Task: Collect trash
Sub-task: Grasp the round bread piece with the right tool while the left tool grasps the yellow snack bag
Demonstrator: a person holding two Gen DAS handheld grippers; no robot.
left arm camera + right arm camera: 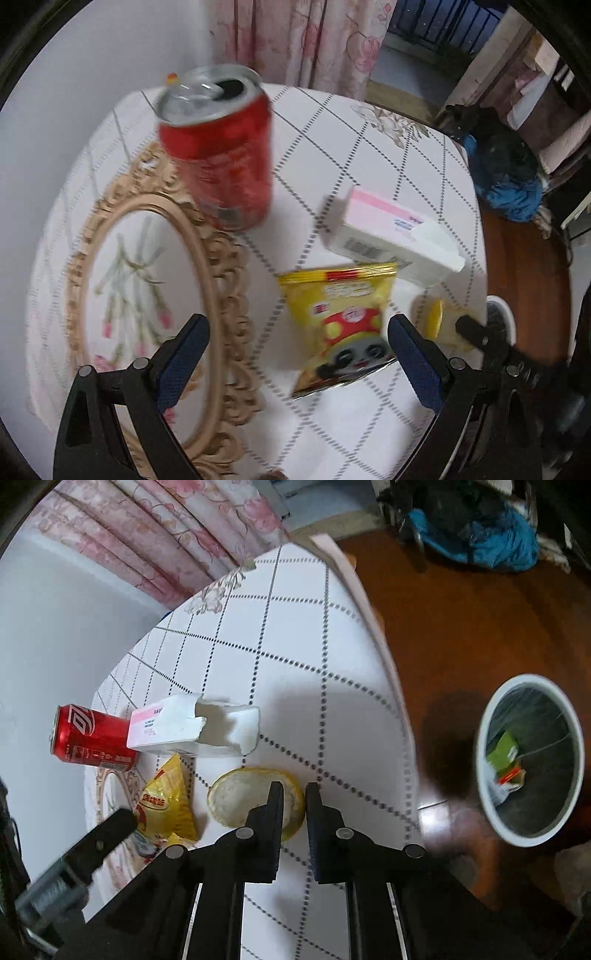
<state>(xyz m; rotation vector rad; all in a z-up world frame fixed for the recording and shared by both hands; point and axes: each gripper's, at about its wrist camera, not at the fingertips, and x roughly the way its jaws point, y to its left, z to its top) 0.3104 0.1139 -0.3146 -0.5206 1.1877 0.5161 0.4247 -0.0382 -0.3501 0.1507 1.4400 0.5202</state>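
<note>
A yellow snack bag (343, 321) (170, 801) lies on the white tablecloth (362, 147) between the fingers of my left gripper (297, 328), which is open, and close to its right finger. A red soda can (218, 147) (92, 738) stands behind, beside a torn white and pink box (395, 229) (192, 731). My right gripper (293, 794) is shut on the right rim of a round yellow fruit peel (240, 797) (439, 317). One of the left gripper's fingers (114, 827) shows at the snack bag.
A white trash bin (491, 812) with a liner and a green carton inside stands on the brown floor right of the table. An ornate gold oval frame (207, 258) lies left on the cloth. Curtain and wall are behind; a blue bundle (480, 542) lies on the floor.
</note>
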